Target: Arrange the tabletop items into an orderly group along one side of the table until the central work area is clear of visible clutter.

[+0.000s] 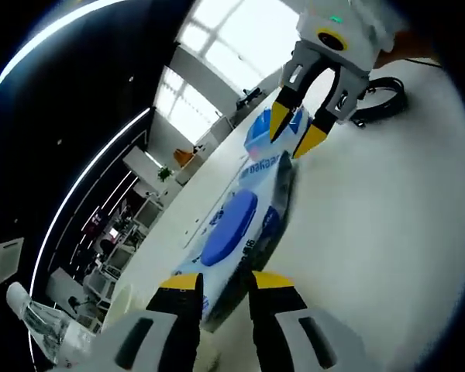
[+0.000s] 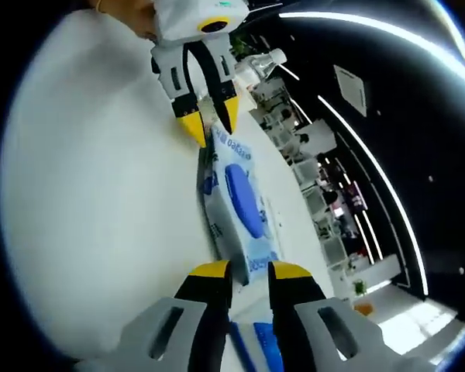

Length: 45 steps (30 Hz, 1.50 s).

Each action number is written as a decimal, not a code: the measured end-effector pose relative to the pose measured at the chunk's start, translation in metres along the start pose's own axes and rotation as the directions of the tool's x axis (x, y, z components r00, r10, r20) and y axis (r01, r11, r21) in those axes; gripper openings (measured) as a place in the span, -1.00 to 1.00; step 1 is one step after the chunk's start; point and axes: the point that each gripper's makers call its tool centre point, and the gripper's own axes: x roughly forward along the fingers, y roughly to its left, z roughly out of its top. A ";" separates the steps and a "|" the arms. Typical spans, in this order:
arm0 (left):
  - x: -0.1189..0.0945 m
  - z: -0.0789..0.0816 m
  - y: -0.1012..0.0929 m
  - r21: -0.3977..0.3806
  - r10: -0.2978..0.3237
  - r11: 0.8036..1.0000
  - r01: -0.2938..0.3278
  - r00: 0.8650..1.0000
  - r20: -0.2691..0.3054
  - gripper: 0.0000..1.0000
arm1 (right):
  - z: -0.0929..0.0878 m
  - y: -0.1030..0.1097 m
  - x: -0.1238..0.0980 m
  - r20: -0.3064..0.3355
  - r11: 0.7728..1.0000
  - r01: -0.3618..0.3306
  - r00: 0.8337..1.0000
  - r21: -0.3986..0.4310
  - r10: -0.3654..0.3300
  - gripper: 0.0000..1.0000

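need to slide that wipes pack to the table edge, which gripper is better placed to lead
Either, marginally the left hand-held gripper: its jaws pinch one end of the white-and-blue soft wipes pack; the right hand-held gripper pinches the opposite end.

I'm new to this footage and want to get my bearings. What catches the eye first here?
A white and blue wipes pack lies on the white table, held at opposite ends by the two yellow-tipped grippers. In the left gripper view the left gripper pinches the near end while the right gripper closes on the far end. A black cable lies coiled on the table behind the right gripper.
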 end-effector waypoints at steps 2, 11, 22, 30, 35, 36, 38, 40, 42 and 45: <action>0.002 -0.001 0.001 0.000 0.003 1.000 -0.003 1.000 -0.003 -0.67 | 0.000 0.002 0.001 -0.001 1.000 -0.002 1.000 -0.007 0.002 -0.68; 0.009 0.000 0.000 0.024 -0.001 1.000 0.001 1.000 -0.007 -0.69 | -0.001 0.002 0.012 -0.018 0.999 0.000 1.000 -0.053 -0.001 -0.75; 0.017 -0.001 0.000 -0.017 -0.034 0.999 0.033 0.999 -0.019 -0.70 | -0.007 0.001 0.018 -0.031 0.997 -0.002 1.000 -0.072 -0.001 -0.97; 0.018 -0.001 -0.009 0.076 -0.048 0.996 0.052 0.998 -0.047 -0.88 | -0.006 0.000 0.015 -0.031 1.000 0.009 0.999 -0.001 -0.009 -1.00; 0.019 0.006 -0.004 0.280 0.028 0.960 -0.016 0.999 -0.040 -1.00 | -0.004 -0.002 0.010 -0.017 0.999 0.031 0.999 -0.012 -0.031 -1.00; 0.019 0.008 -0.004 0.303 0.040 0.953 -0.028 0.999 -0.034 -1.00 | -0.004 -0.004 0.009 -0.020 0.999 0.040 0.999 -0.026 -0.041 -1.00; 0.020 0.011 -0.005 0.348 0.062 0.936 -0.051 0.998 -0.021 -1.00 | -0.006 -0.006 0.007 -0.022 0.998 0.052 0.998 -0.039 -0.053 -1.00; 0.019 0.016 -0.005 0.394 0.083 0.916 -0.074 0.997 -0.005 -1.00 | -0.008 -0.009 0.003 -0.022 0.998 0.058 0.998 -0.027 -0.058 -1.00; 0.016 0.023 -0.005 0.450 0.110 0.887 -0.105 0.994 0.016 -1.00 | -0.009 -0.011 0.000 -0.017 0.997 0.070 0.997 -0.015 -0.070 -1.00; 0.012 0.033 -0.004 0.553 0.145 0.821 -0.144 0.989 0.042 -1.00 | -0.011 -0.013 -0.004 -0.018 0.997 0.080 0.997 -0.004 -0.080 -1.00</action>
